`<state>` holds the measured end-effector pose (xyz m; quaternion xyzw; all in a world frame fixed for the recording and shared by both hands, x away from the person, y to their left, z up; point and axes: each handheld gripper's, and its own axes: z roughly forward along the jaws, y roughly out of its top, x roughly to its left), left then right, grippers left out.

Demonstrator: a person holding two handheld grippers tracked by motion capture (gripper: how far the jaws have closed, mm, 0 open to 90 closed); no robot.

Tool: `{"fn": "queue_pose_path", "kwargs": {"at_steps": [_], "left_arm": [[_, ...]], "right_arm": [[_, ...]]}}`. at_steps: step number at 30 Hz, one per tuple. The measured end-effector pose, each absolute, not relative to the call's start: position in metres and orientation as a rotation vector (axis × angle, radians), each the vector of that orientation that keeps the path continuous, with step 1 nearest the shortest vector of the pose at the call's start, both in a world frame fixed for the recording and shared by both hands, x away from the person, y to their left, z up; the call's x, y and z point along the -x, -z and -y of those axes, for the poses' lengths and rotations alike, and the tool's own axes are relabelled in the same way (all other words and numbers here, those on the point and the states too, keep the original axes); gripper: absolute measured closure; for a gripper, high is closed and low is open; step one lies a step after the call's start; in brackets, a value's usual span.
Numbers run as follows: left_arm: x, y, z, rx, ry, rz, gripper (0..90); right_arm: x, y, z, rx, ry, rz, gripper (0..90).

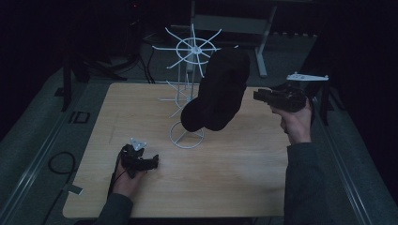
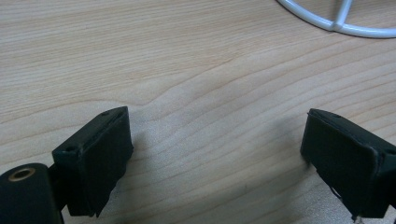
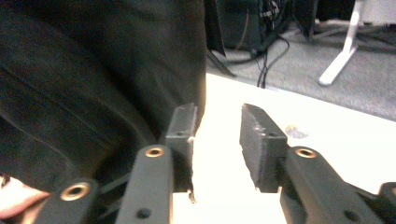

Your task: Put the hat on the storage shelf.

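Fingers [image 3: 217,140] apart beside black cap [image 3: 93,79]

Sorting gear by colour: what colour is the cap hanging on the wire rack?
Black; the cap shows best in the high view.

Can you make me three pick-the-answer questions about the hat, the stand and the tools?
1. Where is the black cap?
A. flat on the table
B. hanging on the white wire rack
C. on the floor

2. What colour is the wire rack?
A. white
B. red
C. blue

3. How are the left tool's jaws?
A. shut tight
B. wide apart with only wood between them
C. clamped on the cap

Answers:
1. B, the cap hangs off the rack's arms, above the wooden table.
2. A, the rack's spokes and round foot are white.
3. B, the left gripper view shows bare tabletop in the wide gap between its jaws.
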<state>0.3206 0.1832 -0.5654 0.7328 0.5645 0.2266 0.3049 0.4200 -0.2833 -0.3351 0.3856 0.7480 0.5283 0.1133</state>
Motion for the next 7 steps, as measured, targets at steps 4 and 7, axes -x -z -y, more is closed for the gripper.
{"fn": "queue_pose_path", "kwargs": {"at_steps": [4, 7], "left_arm": [[-0.321, 0.565, -0.183, -1.941, -0.601, -1.495, 9.4], [-0.321, 0.565, -0.183, -1.941, -0.6, -1.495, 9.4]], "right_arm": [[-0.419, 0.346, 0.279, -1.146, -1.502, -2.225, 73.1], [-0.419, 0.352, 0.278, -1.154, -1.49, -2.239, 73.4]]}}
